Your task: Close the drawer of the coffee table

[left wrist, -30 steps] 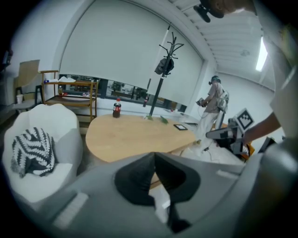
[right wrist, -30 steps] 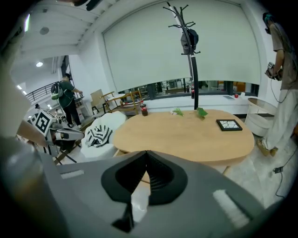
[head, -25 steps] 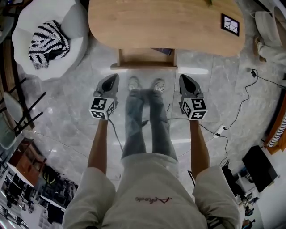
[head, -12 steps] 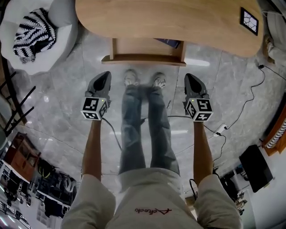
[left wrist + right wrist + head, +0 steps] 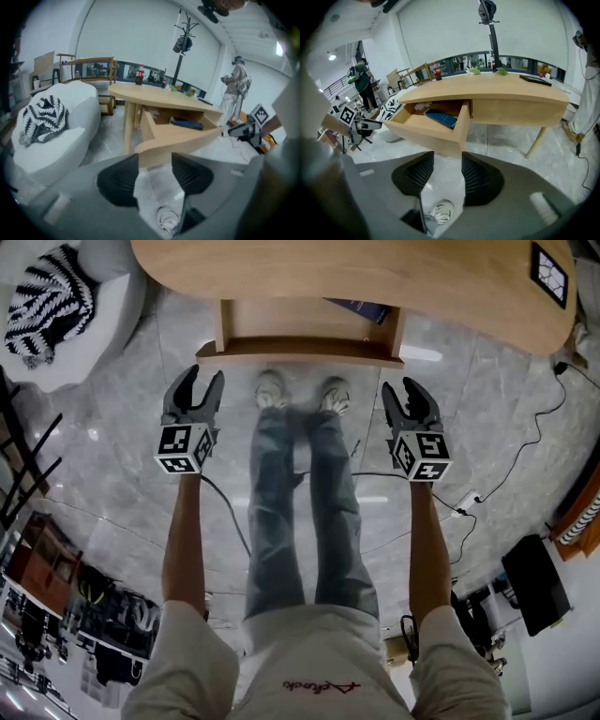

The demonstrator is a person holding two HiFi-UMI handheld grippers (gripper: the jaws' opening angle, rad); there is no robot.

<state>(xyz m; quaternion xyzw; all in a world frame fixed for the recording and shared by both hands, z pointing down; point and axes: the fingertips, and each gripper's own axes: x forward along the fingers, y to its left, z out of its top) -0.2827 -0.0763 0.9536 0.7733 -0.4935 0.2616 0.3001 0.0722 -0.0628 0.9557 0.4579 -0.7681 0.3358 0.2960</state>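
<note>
The wooden coffee table (image 5: 347, 277) has its drawer (image 5: 300, 345) pulled out toward me, a blue book (image 5: 361, 310) lying inside. My left gripper (image 5: 201, 381) hangs just short of the drawer front's left corner. My right gripper (image 5: 405, 390) hangs just short of its right corner. Both jaws are opening, with nothing between them and neither touching the drawer. In the left gripper view the drawer (image 5: 183, 136) stands beyond the open gripper (image 5: 154, 161). The right gripper view shows the drawer (image 5: 431, 129) and book (image 5: 443, 118) ahead of the open gripper (image 5: 447, 161).
A white armchair (image 5: 103, 306) with a zebra-striped cushion (image 5: 47, 306) stands left of the table. A person's legs and shoes (image 5: 300, 399) are between the grippers. Cables (image 5: 525, 446) trail over the marble floor at right. A square marker tile (image 5: 550, 273) lies on the tabletop.
Both grippers have dropped and come closer to the drawer front. Their jaws, shut before, now stand open. The table has slid nearer in the head view.
</note>
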